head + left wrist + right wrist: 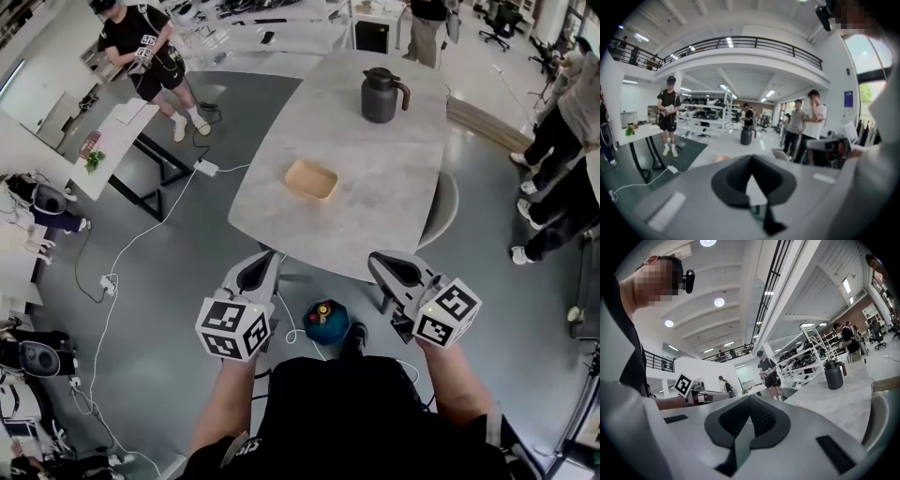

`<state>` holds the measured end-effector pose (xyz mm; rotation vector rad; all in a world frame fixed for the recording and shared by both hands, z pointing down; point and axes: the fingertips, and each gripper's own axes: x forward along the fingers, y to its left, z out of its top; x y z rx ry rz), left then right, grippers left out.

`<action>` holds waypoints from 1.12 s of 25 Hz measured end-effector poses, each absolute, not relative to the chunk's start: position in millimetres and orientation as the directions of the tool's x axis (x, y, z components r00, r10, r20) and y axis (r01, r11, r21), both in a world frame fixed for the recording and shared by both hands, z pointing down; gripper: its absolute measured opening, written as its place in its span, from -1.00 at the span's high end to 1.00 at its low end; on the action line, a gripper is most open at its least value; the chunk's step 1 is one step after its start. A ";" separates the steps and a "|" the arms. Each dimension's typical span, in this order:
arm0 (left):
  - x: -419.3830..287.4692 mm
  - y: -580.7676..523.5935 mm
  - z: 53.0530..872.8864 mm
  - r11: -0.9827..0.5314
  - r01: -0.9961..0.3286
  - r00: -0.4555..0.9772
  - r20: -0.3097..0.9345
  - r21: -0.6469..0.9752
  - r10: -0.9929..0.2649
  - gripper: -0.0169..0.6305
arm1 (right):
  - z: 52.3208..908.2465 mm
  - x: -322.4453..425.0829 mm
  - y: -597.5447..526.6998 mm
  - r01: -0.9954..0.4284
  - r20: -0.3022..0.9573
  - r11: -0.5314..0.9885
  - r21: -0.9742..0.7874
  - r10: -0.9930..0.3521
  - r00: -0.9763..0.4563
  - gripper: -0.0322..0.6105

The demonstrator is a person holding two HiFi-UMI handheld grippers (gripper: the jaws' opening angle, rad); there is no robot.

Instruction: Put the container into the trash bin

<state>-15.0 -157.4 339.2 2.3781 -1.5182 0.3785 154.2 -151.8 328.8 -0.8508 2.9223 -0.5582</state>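
While the left gripper (257, 273) and right gripper (393, 269) hung clenched and empty short of the table (394, 169), the container (311, 179) lay ahead on it, long axis crosswise, slightly nearer the left.

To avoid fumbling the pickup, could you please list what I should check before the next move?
1. The container lies free on the table: ok.
2. The left gripper is open for a grasp: not ok, shut and empty.
3. The right gripper is open: not ok, shut and empty.
4. The jug stands apart from the container: ok.
5. The trash bin is located: cannot tell.
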 end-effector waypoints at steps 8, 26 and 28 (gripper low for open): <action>-2.8 -197.4 349.9 -0.414 -0.906 0.415 0.380 0.088 -0.826 0.92 | 338.9 160.5 -186.6 -0.504 0.060 0.779 -0.373 -0.522 -0.851 0.91; 0.7 -323.6 426.3 -0.690 -0.724 0.611 0.475 0.011 -0.633 0.70 | 374.3 107.9 -271.2 -0.593 0.157 0.683 -0.426 -0.590 -0.792 0.91; 1.7 -332.8 442.2 -0.709 -0.705 0.625 0.487 0.015 -0.610 0.64 | 384.9 100.6 -276.8 -0.595 0.177 0.672 -0.441 -0.585 -0.792 0.91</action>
